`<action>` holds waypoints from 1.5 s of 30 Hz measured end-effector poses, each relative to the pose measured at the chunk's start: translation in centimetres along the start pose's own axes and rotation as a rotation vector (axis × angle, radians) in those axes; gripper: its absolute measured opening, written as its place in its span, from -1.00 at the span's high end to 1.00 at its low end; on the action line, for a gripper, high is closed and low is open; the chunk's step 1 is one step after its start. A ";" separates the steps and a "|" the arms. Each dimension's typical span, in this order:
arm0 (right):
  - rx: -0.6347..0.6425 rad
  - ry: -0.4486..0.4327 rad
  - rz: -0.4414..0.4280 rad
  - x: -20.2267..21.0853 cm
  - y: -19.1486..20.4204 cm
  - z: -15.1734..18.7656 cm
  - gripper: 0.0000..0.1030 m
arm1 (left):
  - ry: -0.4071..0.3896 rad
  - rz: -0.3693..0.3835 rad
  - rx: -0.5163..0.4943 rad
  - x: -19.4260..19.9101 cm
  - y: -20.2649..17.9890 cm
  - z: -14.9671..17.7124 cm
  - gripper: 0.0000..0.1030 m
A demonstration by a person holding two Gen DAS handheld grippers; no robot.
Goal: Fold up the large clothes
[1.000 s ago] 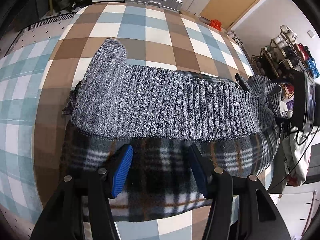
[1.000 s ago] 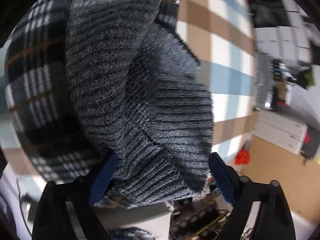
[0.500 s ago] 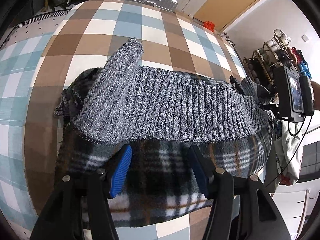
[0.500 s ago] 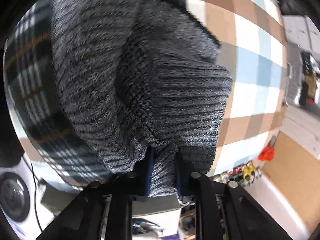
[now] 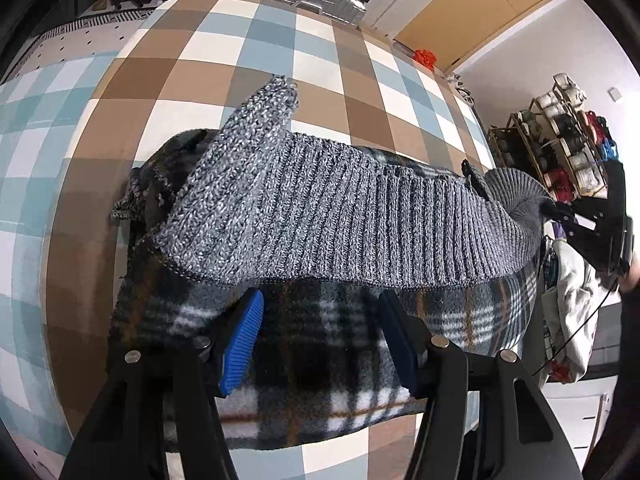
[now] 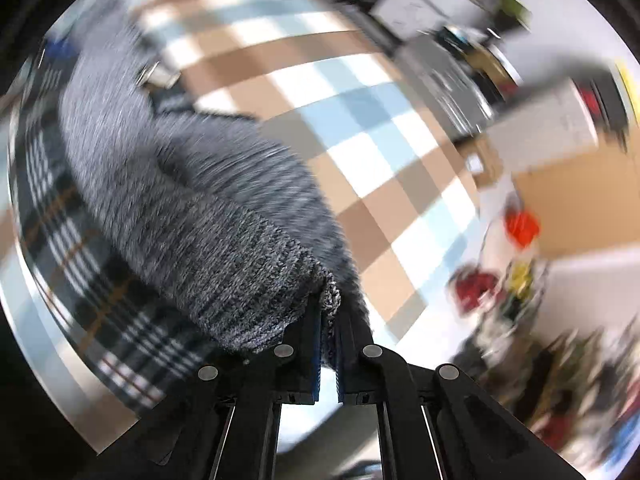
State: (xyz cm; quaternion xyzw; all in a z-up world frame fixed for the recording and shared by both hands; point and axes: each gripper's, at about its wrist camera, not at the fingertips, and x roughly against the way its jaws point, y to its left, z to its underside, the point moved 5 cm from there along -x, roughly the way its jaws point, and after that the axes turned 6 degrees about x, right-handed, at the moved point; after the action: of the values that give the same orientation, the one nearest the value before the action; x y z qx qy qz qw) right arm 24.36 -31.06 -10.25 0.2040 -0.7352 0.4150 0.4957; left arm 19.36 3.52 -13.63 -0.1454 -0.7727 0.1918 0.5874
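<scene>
Knit hem [image 6: 328,300] pinched in right tool [image 6: 329,320], left view hides grip

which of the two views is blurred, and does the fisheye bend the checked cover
Right wrist view: smeared by motion, sharp only near the right gripper pinching the grey knitted sweater. Left wrist view: crisp, evenly lit, but the fisheye bulges the brown, blue and white checked cover into a dome.
</scene>
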 end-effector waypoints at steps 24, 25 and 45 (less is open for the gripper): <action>-0.982 -0.352 -0.353 7.8 -6.5 6.3 -1.00 | -0.032 -0.062 0.056 1.9 -0.4 0.0 -0.06; -0.985 -0.379 -0.376 8.7 -5.2 6.2 -1.00 | -0.038 -0.059 0.054 2.3 -0.6 0.2 -0.06; -0.675 -0.150 -0.233 -2.2 13.0 -0.3 -1.00 | -0.009 -0.048 -0.075 -3.7 -2.8 1.6 0.44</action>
State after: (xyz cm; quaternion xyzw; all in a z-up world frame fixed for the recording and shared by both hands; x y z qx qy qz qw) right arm 16.18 -23.67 -17.44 0.1413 -0.8368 0.0733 0.5239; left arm 18.78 -0.86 -15.91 -0.1477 -0.7854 0.1493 0.5823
